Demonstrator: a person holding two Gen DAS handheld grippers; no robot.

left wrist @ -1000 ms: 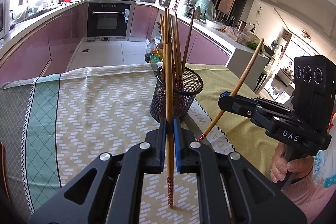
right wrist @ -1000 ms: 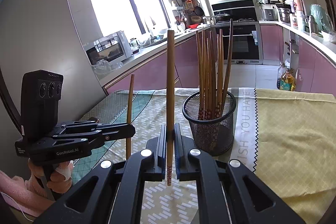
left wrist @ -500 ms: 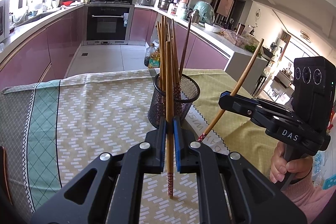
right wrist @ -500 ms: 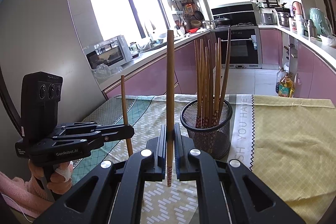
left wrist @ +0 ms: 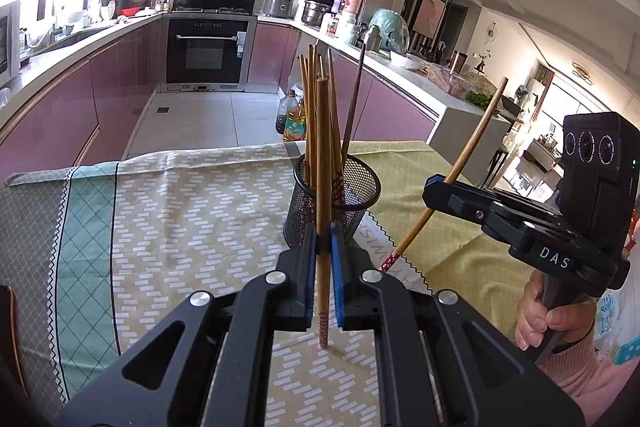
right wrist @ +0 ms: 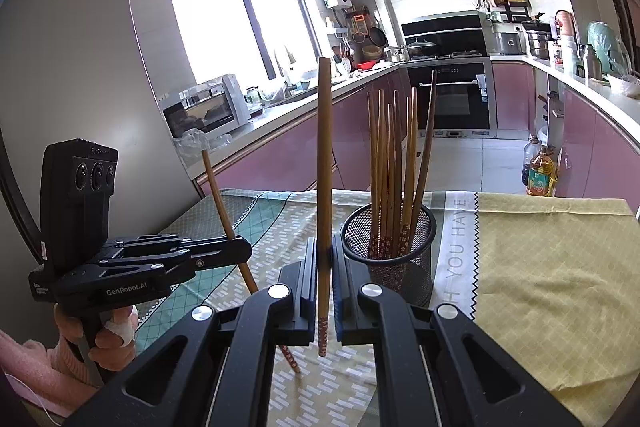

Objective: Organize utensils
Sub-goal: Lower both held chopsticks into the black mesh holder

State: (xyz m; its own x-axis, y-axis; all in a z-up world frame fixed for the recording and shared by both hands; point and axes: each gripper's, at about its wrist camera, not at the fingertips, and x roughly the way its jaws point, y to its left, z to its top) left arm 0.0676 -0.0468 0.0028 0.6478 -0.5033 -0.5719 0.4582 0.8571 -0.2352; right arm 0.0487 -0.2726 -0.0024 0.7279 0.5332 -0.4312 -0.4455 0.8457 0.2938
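A black mesh holder [left wrist: 334, 201] stands on the table with several wooden chopsticks [left wrist: 314, 115] upright in it; it also shows in the right wrist view [right wrist: 390, 239]. My left gripper [left wrist: 324, 239] is shut on one upright chopstick [left wrist: 323, 163], in front of the holder. My right gripper [right wrist: 324, 255] is shut on another chopstick [right wrist: 325, 147], just left of the holder. From the left wrist view the right gripper [left wrist: 434, 187] holds its chopstick [left wrist: 460, 167] tilted. From the right wrist view the left gripper [right wrist: 240, 251] holds its chopstick [right wrist: 224, 211] tilted.
A patterned tablecloth [left wrist: 192, 219] covers the table, yellow on the right side [right wrist: 552, 267]. Pink kitchen cabinets [left wrist: 60, 115], an oven [left wrist: 208, 51] and oil bottles on the floor [right wrist: 538, 171] lie beyond the table's far edge.
Both grippers have pulled back a little from the holder, which looks smaller and farther. Each still holds its chopstick; the left one's chopstick now tilts more in the right wrist view.
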